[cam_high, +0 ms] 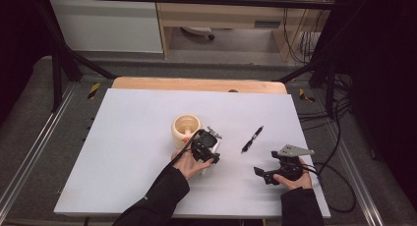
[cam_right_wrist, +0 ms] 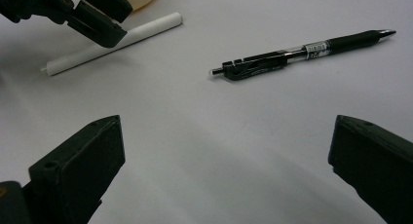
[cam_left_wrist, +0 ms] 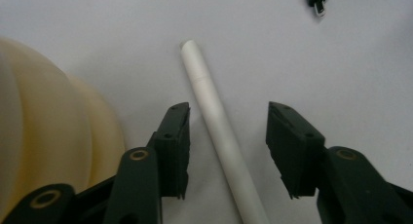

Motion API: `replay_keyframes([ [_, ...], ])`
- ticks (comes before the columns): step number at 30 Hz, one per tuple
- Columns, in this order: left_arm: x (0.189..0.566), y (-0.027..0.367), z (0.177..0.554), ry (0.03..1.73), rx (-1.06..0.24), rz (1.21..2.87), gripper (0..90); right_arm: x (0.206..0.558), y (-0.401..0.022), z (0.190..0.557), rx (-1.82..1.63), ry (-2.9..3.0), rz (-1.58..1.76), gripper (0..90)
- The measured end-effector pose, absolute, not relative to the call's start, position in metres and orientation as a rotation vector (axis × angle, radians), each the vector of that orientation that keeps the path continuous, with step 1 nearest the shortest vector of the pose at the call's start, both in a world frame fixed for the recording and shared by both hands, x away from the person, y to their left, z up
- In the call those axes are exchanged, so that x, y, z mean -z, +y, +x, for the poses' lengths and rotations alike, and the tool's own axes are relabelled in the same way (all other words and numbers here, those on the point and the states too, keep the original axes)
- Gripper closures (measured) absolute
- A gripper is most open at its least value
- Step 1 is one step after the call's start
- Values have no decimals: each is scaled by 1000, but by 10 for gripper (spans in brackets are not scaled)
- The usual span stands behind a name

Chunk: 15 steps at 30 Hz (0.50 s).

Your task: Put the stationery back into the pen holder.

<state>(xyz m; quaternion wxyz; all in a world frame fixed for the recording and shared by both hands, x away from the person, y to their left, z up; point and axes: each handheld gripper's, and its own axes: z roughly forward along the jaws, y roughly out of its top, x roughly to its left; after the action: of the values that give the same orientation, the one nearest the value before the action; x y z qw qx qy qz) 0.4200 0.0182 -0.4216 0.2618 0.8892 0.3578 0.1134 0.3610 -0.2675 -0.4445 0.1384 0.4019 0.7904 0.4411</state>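
Observation:
A white pen [cam_left_wrist: 214,121] lies flat on the white table top, just right of a cream cup [cam_left_wrist: 48,126]. My left gripper [cam_left_wrist: 227,107] stands over it with one jaw on each side; there is a gap between each pad and the pen, so it is open. In the high view the left gripper [cam_high: 206,146] sits right beside the cup [cam_high: 186,127]. A black click pen [cam_right_wrist: 302,53] lies farther off, ahead of my right gripper [cam_right_wrist: 228,121], whose jaws are wide open with nothing between them. The right gripper view also shows the left gripper [cam_right_wrist: 97,19] over the white pen [cam_right_wrist: 146,29].
The white sheet [cam_high: 137,177] covers a wooden table whose far edge [cam_high: 196,83] shows. The black pen [cam_high: 252,139] lies between the two hands, and the right gripper [cam_high: 263,174] rests near the front right. Cables [cam_high: 339,186] trail off the table's right side.

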Motion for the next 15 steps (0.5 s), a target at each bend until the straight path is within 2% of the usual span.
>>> replay_keyframes([
  [15, 426, 15, 415, 997, -320, 2451, 684, 444, -267, 361, -1283, 2283, 1161, 6],
])
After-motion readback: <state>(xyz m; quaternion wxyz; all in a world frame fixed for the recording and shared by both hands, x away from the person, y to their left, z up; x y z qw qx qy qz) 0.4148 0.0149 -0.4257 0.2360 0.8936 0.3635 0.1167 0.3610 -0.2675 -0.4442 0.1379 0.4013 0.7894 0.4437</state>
